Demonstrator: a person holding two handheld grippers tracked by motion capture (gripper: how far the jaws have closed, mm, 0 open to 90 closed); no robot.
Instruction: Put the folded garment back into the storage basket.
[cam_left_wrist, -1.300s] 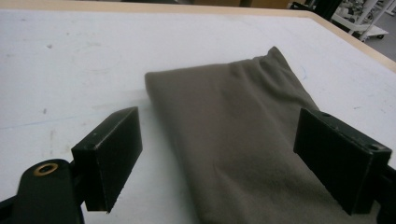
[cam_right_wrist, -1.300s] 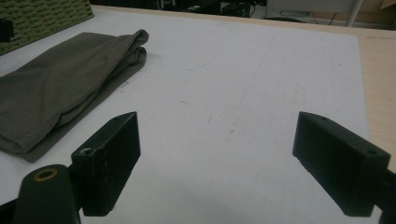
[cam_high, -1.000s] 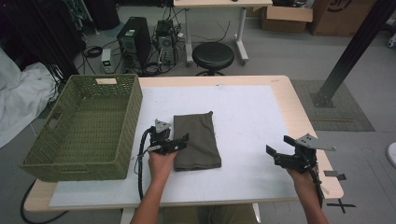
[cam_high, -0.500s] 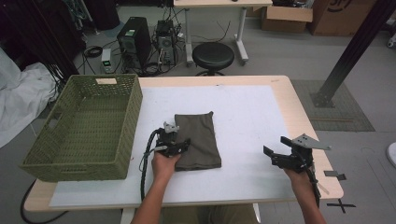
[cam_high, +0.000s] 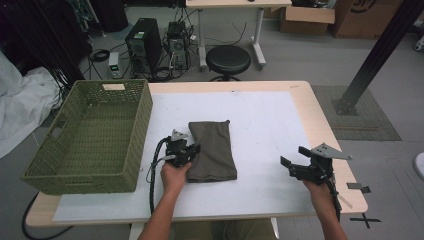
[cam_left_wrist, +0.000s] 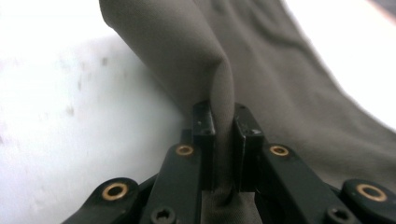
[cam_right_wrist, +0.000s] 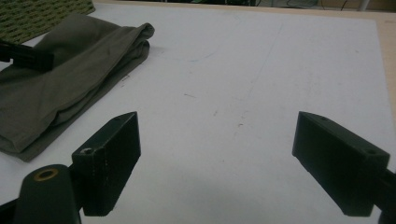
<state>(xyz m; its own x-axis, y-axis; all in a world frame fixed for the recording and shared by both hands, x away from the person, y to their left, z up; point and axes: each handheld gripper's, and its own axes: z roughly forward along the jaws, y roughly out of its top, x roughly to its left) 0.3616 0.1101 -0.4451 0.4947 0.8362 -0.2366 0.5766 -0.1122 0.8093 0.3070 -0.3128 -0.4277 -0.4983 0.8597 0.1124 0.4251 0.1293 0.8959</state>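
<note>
Folded olive cloth (cam_high: 212, 151) lies on the white mat (cam_high: 260, 125), mid-table, and the green woven basket (cam_high: 90, 135) sits just to its left with nothing in it that I can see. Nothing stands between cloth and basket. The left gripper (cam_high: 187, 152) is at the cloth's left edge, and its jaws have just been closing: the left gripper view shows a raised fold of the cloth (cam_left_wrist: 223, 93) pinched tight between the two black pads, a detail the high view is too small to give. The right gripper (cam_high: 292, 167) hovers well apart near the table's right edge, jaws spread wide over bare mat (cam_right_wrist: 261, 93), holding nothing; its view catches the cloth (cam_right_wrist: 70, 79) off at the left.
</note>
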